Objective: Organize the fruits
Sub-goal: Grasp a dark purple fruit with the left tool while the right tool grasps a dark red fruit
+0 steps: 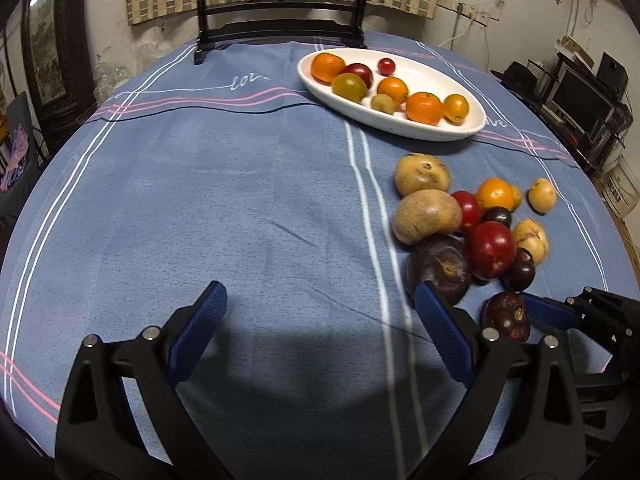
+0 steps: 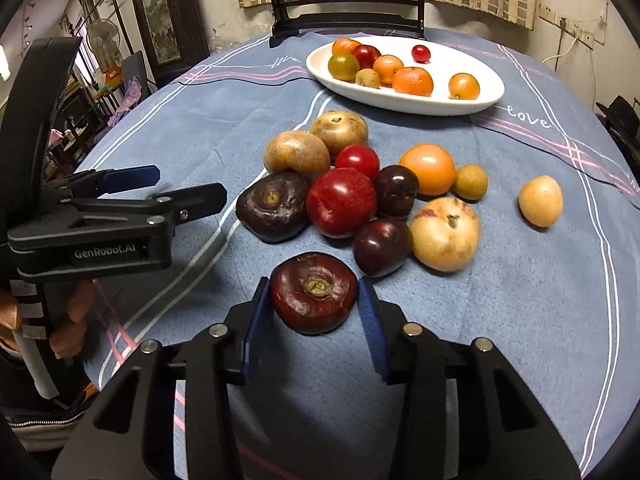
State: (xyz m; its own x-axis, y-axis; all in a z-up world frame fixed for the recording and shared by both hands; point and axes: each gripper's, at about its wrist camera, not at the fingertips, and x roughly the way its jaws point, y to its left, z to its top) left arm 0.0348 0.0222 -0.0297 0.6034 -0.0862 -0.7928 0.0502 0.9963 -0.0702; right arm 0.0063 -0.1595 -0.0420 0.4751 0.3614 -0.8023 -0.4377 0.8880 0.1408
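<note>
A white oval plate (image 1: pixel 472 130) (image 2: pixel 488 98) at the far side holds several small oranges, tomatoes and plums. A loose pile of produce lies nearer: two brown potatoes (image 2: pixel 298 152), a big red plum (image 2: pixel 342 202), dark plums (image 2: pixel 382 246), an orange (image 2: pixel 430 168), a dark purple bulb (image 2: pixel 272 206). My right gripper (image 2: pixel 314 320) has its blue pads against both sides of a dark red water chestnut (image 2: pixel 314 292) (image 1: pixel 506 316), which rests on the cloth. My left gripper (image 1: pixel 320 328) is open and empty over bare cloth, left of the pile.
A blue striped tablecloth (image 1: pixel 240 200) covers the round table. A dark wooden stand with a round screen (image 1: pixel 280 20) stands behind the plate. A lone yellow fruit (image 2: pixel 540 200) lies to the right of the pile. The left gripper shows in the right wrist view (image 2: pixel 132 196).
</note>
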